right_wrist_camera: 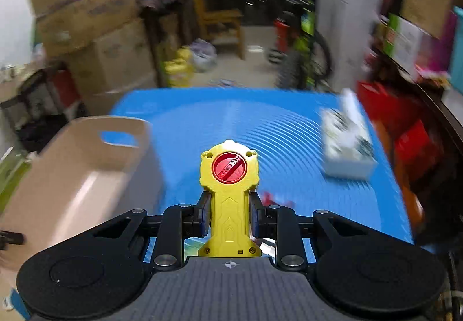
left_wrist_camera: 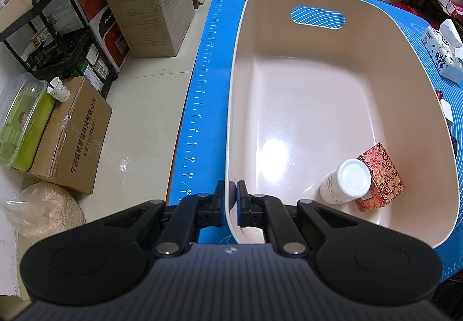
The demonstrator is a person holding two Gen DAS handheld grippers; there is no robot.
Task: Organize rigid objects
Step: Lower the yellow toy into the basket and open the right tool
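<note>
Beige plastic makes up the basin that sits on the blue mat covering the desk, near the mat's left edge, with an oval handle slot cut in its far wall. The left tongs are pressed together on the basin's near rim, one finger outside the wall and one inside, pinching the thin plastic between them. Inside the basin, in the near right corner, a white bottle with a white cap leans against a small red and gold patterned box; the two touch.

The right tongs pinch a yellow toy by its narrow handle, the pads tight against both sides. The toy stands upright between the fingers, its rounded head with a red dial rising above the fingertips. In the right wrist view the toy is held above the mat, to the right of the basin and apart from it. A white tissue pack lies farther right on the mat, blurred. Something red and white lies on the mat just past the right finger, too smeared to identify.

Cardboard boxes stand on the floor to the left of the desk.
</note>
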